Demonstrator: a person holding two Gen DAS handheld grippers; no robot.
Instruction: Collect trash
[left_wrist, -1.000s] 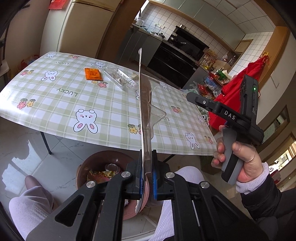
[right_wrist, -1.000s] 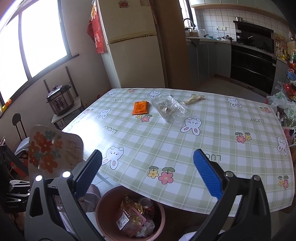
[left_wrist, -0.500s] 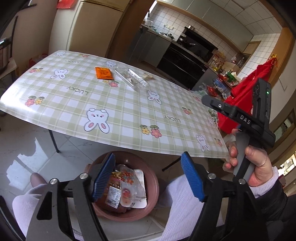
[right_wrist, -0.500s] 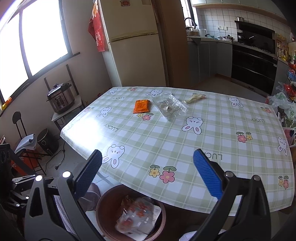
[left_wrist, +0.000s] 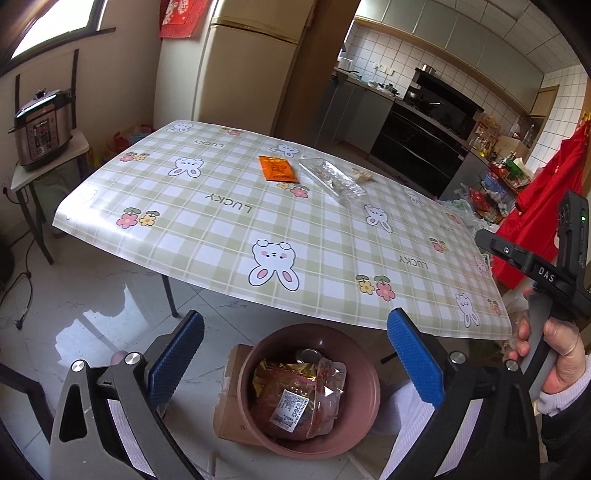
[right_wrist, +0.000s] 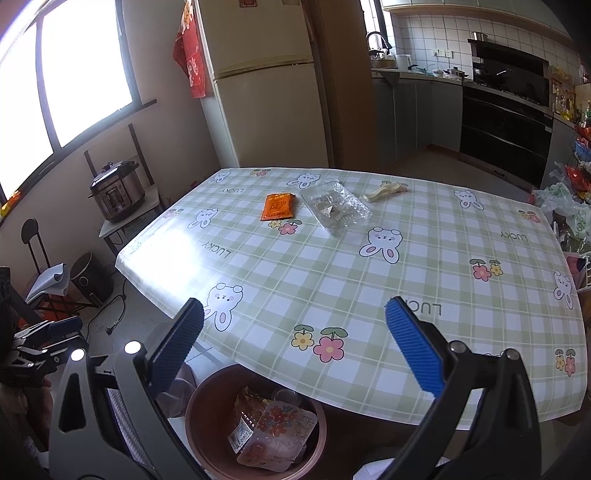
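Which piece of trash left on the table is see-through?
The clear plastic tray, lying between the orange packet and the pale peel scrap. You can see crumbs through it; the other two are solid coloured.

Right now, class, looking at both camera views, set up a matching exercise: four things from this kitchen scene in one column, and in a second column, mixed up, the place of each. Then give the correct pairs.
Things:
1. orange packet
2. flowered wrapper
3. pressure cooker
4. clear plastic tray

Places:
A. inside the pink bin on the floor
B. on the small side table by the wall
C. on the tablecloth, left of the clear tray
D. on the tablecloth, between the orange packet and the pale scrap

Pairs: 1-C, 2-A, 3-B, 4-D
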